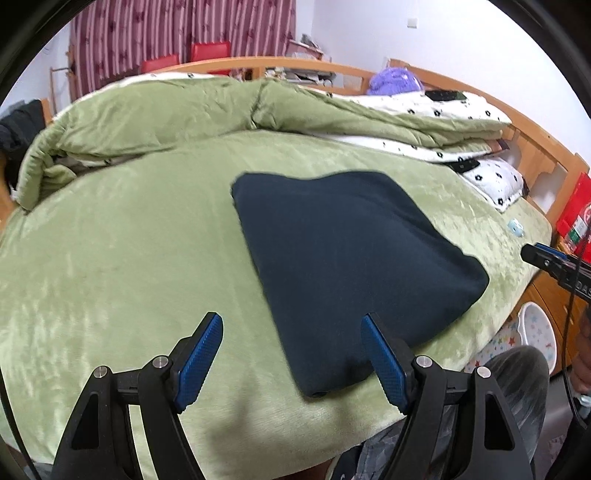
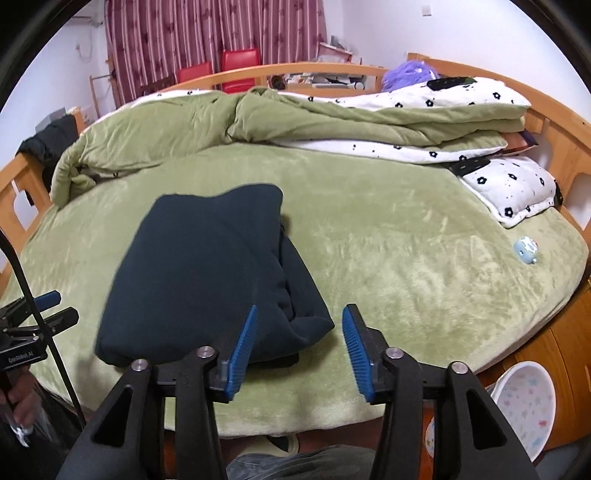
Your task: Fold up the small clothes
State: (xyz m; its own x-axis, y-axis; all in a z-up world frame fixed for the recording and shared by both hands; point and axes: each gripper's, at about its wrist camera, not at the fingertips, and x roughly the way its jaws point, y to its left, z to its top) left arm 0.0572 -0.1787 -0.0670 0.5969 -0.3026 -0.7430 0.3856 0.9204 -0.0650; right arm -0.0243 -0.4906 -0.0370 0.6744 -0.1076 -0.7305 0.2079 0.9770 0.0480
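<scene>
Garment: dark navy folded cloth bundle (image 1: 343,254) lies mid-frame on green plush bedspread (image 1: 122,258), apparently finished.
Your left gripper (image 1: 291,354): gaping, empty.
Your right gripper (image 2: 299,343): parted, empty, clear of cloth.

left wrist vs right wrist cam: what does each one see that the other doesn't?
Left wrist only: the red box by the bed's far right edge, and the right gripper poking in from the right.

Right wrist only: the layered side edge of the folded dark garment, the left gripper at the left edge, and a hand below it.

Both: the garment lying on the green blanket, the folded quilt behind, the small blue toy, red chairs, striped curtain. Each view's own fingers stand apart, gripping nothing.
</scene>
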